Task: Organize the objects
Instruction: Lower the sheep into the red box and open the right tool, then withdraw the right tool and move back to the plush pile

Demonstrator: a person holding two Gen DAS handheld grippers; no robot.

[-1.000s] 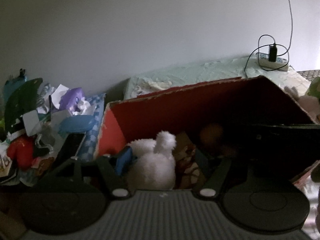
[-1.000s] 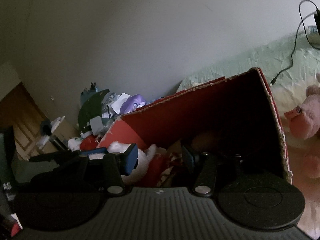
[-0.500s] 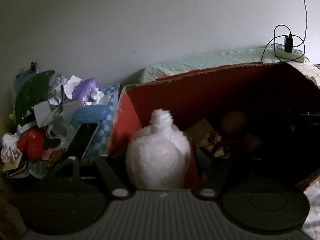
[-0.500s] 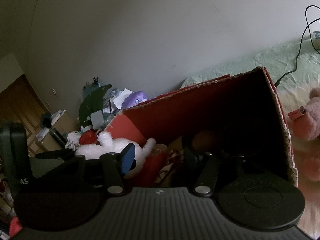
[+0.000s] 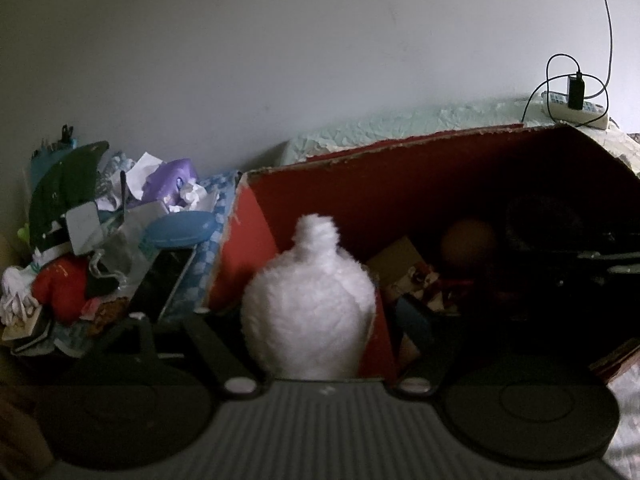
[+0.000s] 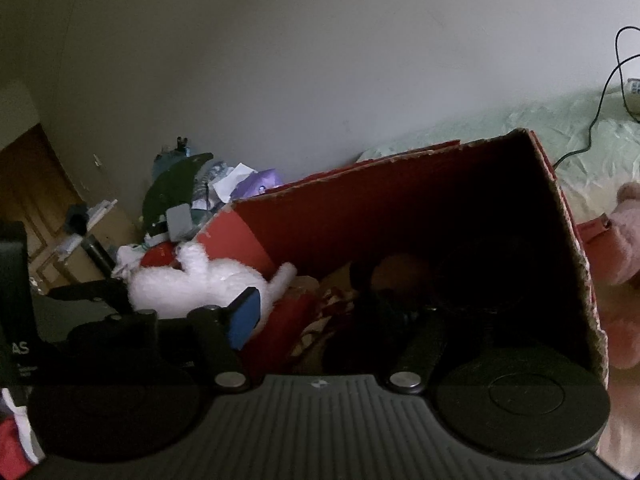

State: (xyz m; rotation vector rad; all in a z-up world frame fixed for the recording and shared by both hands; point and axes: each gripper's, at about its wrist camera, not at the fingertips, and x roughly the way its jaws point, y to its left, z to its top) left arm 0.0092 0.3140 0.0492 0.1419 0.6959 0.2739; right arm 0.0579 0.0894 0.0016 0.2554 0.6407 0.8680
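Two claws: both over the red box (image 5: 400, 184).
Left claw (image 5: 316, 320): closed on white plush (image 5: 308, 312), at box's left wall.
Right claw (image 6: 332, 312): parted, empty.
Clutter (image 5: 100, 240): heaped left of box.
Bed (image 6: 500, 132): behind.

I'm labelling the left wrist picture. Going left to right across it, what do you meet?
Red plush toy → blue oval case → white plush toy → brown ball in the red box → power strip.
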